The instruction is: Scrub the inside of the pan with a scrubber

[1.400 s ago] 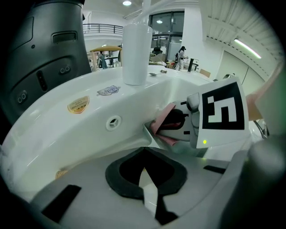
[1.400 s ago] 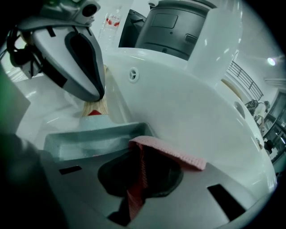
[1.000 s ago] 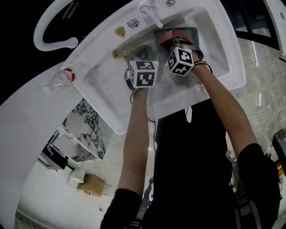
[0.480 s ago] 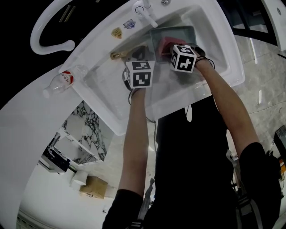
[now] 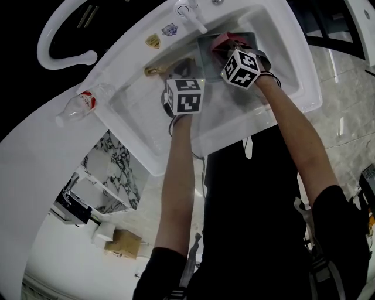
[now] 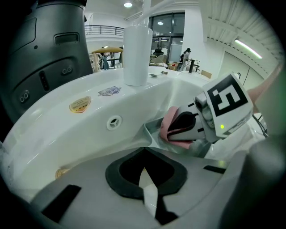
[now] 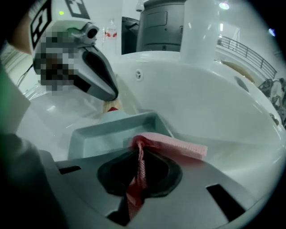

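While it hangs over the pan (image 7: pixel 111 125), right gripper (image 7: pixel 140 156) pinches scrubber (image 7: pixel 178 145).

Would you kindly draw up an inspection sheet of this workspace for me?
Surface: white sink set in a white counter, tap at its far rim.
Job's things: grey rectangular pan lies in the basin; pink scrubber is at the pan, contact unclear.
Clutter: plastic bottle lying on the counter; stickers on the sink rim.
Grippers: right gripper shut on the scrubber; left gripper jaws together, holding nothing, beside the pan.
Cables: thin dark loop at the right wrist.
Surroundings: cardboard box on the floor below.
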{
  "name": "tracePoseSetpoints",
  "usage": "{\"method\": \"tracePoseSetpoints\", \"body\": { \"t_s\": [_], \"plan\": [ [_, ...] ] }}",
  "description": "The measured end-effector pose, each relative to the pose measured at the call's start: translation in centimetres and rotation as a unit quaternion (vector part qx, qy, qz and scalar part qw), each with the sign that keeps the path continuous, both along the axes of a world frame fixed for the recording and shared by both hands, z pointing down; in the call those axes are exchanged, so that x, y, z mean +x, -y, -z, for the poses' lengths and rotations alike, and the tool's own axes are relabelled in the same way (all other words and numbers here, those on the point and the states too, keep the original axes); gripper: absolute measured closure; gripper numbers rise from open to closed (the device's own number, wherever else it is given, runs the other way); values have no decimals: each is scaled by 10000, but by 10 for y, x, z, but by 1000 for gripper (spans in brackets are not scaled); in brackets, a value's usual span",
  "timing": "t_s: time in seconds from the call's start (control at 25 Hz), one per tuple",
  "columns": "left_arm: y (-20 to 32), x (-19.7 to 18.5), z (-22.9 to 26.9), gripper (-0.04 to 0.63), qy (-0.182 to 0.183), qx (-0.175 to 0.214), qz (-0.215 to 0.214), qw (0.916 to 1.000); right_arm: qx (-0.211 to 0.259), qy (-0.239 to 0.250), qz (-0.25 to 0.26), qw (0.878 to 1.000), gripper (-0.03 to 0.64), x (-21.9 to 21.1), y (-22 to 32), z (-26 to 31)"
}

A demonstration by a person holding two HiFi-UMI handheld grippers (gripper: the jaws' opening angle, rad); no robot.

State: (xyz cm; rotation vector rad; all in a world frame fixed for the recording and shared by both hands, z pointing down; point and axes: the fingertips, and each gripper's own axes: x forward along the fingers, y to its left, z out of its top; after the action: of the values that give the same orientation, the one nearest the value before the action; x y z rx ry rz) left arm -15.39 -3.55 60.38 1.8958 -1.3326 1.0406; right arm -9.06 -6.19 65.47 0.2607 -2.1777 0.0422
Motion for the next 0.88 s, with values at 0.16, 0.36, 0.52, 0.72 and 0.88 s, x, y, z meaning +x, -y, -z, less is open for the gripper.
{"method": "tracePoseSetpoints", "body": {
  "t_s": [0.16,0.36,0.52,0.72,0.88],
  "plan": [
    [0,1,0,563,-31,-39,37,10000,435,-310,-367,9979,583,12,27,-1],
    [0,0,-1,563,-93,-51,90,9999,686,-530,-750,9934,588,31,35,-4],
    [-1,-1,-1,563,-87,-69,96,9999,-92,-312,-654,9973,588,28,9,-4],
    [-1,0,0,563,-117,-62,103,9999,-661,-237,162,9974,586,17,-38,-3],
    [0,0,0,563,-74,-52,78,9999,-1458,-411,681,9861,583,16,-72,-3]
  ]
}}
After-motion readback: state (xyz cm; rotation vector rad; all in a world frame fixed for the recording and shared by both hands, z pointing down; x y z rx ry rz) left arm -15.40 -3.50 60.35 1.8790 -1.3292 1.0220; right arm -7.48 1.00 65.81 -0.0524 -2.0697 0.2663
